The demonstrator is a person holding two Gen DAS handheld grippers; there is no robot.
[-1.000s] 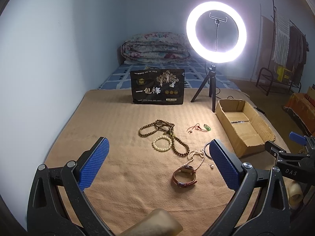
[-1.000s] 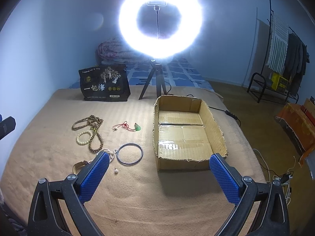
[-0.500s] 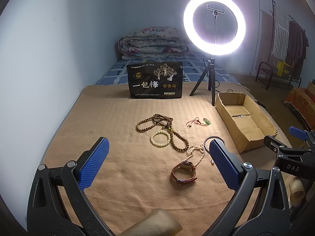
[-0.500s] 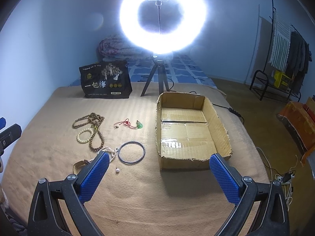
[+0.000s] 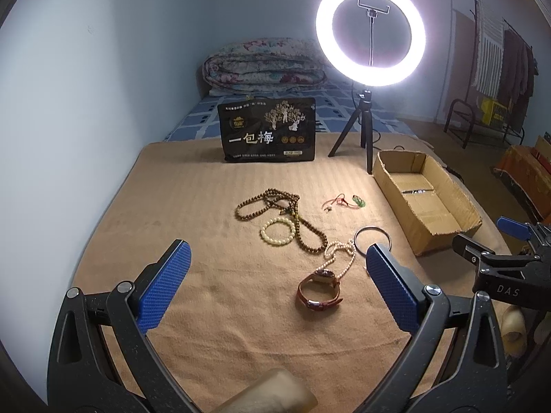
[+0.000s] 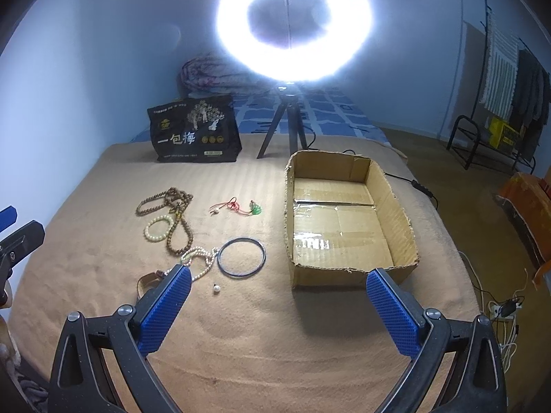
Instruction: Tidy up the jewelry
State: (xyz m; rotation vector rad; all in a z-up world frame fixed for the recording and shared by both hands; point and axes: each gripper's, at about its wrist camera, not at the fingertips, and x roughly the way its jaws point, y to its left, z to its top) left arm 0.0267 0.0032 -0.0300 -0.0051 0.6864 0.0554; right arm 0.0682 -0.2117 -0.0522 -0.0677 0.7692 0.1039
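Both the left claw and the right claw are spread wide and hold nothing. The watch, beads and bangle lie on the bed's brown blanket, beside the cardboard box.

Both views low, facing ring light

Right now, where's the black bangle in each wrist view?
Left wrist: black bangle sits right of centre, partly hidden behind the right finger of the left hand-held gripper.
Right wrist: fully visible, left of centre.
Shared landmark: the cardboard box lies to its right in both.
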